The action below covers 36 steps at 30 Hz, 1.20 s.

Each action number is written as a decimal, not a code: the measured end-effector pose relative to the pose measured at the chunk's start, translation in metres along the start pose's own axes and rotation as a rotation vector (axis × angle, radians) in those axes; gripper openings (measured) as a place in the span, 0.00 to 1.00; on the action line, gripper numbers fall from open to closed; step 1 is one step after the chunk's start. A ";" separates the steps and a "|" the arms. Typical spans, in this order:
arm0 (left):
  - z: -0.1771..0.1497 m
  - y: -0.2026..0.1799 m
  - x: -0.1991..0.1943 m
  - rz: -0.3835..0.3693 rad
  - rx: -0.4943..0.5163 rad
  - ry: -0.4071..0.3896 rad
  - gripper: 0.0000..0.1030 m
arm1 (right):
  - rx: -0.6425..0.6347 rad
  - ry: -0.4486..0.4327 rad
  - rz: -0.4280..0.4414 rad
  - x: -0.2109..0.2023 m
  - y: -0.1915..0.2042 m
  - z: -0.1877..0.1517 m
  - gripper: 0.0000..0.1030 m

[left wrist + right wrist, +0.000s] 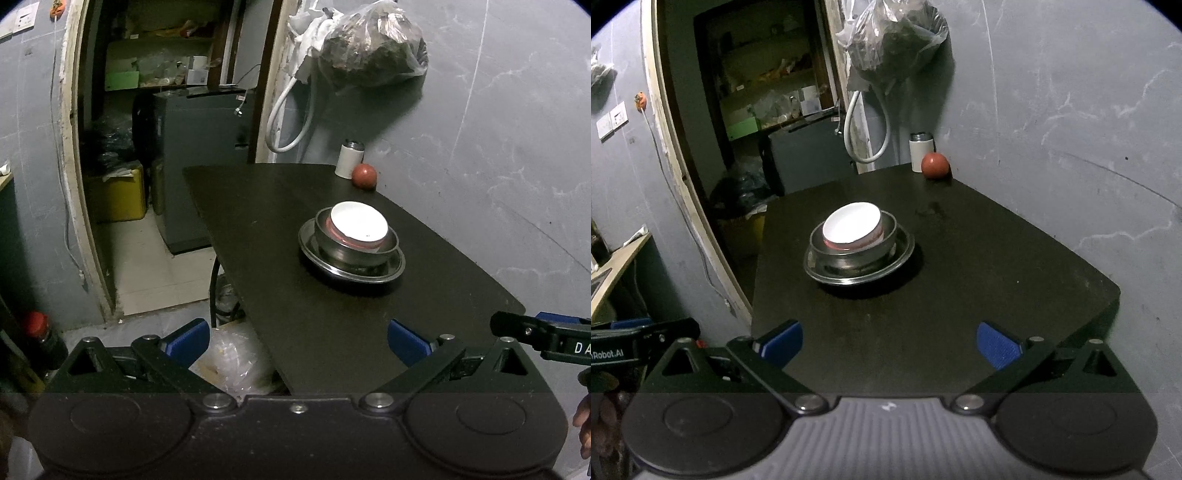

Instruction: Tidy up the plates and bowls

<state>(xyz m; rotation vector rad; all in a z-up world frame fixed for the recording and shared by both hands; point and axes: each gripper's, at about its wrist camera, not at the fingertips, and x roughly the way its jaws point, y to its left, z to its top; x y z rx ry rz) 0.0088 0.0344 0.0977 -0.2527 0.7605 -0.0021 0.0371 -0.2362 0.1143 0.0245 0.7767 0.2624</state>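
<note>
Left wrist view: my left claw is spread wide, nothing between the blue pads, held at the near edge of the dark table. The stack sits on the table, well beyond the claw: steel plate at the bottom, steel bowl on it, white bowl with a red band nested inside the steel bowl. Beyond the stack, at the table's far corner by the wall, a white cylinder container and a red ball just beside it. Part of my right claw's body pokes in at the right edge of the table.

Right wrist view: my right claw is also wide open and empty, over the near part of the table. Same stack ahead, left of the table's middle: steel plate, steel bowl, white bowl tilted inside it. White container and red ball at the far table corner, touching or nearly so, cannot tell. A plastic bag hangs on the wall above them. Left claw's body shows off the table's left edge.
</note>
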 end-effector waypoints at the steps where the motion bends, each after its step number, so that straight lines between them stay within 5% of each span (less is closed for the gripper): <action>1: 0.000 -0.001 0.000 0.001 -0.001 -0.001 0.99 | 0.001 0.001 -0.001 -0.001 0.001 0.000 1.00; 36: 0.003 -0.004 -0.010 0.000 0.040 -0.047 0.99 | -0.049 0.003 0.003 0.002 0.017 0.012 1.00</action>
